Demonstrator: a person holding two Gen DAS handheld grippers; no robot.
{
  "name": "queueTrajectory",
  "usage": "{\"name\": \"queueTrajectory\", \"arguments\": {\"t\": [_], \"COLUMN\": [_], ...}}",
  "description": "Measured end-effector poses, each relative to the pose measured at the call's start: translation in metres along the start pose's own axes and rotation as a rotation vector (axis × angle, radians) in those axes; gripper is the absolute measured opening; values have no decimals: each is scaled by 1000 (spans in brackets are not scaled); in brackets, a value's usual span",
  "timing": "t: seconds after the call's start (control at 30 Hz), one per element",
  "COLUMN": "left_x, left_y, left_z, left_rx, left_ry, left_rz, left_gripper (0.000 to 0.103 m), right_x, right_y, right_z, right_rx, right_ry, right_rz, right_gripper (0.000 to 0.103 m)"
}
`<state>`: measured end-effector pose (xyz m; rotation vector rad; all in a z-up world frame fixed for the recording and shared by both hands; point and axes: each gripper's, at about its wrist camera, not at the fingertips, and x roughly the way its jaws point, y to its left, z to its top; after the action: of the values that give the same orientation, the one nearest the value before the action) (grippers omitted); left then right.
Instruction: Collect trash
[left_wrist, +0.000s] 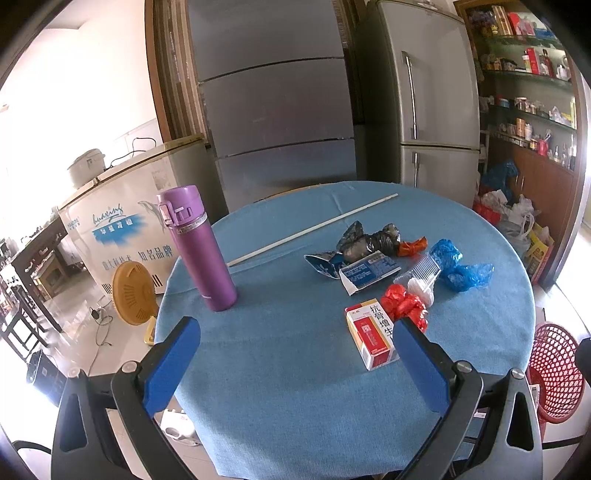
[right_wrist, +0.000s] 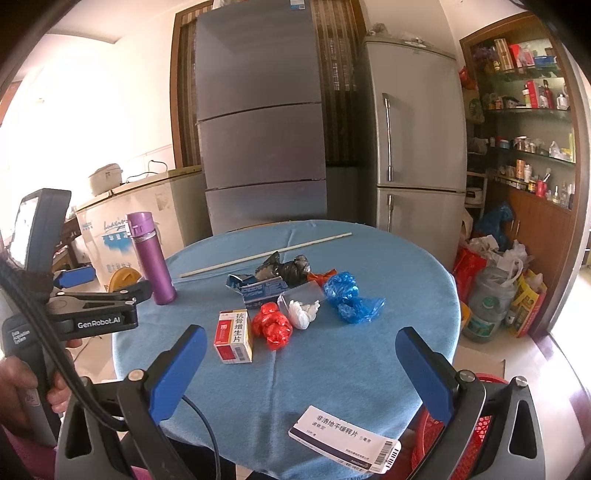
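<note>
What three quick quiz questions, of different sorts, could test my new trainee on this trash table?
1. True or false: the purple flask lies on its side.
2. Which item lies nearest the right claw?
A. the blue bag
B. the flat white box
C. the long stick
3. Fill in: the red basket sits off the table's ____ edge, as the left view shows it.

Key
1. False; it stands upright.
2. B; it lies at the near edge, partly overhanging.
3. Right; it sits lower than the tabletop.
</note>
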<state>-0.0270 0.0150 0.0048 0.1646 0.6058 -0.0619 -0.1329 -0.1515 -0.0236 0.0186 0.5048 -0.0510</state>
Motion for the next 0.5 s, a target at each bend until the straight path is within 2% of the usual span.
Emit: {"name": "queueTrajectory", "arguments": {"t": [0.5], "left_x": [3], "left_y": [-4], "left_z": [-1], "left_rx": [12], "left_ry": [15], "left_rz": [-6], "left_gripper": [103], "right_x": [2], "right_y": [0], "right_z": [-3], "right_rx": [9], "right_ry": [4], "right_rz": [14], "right_gripper": [103]}}
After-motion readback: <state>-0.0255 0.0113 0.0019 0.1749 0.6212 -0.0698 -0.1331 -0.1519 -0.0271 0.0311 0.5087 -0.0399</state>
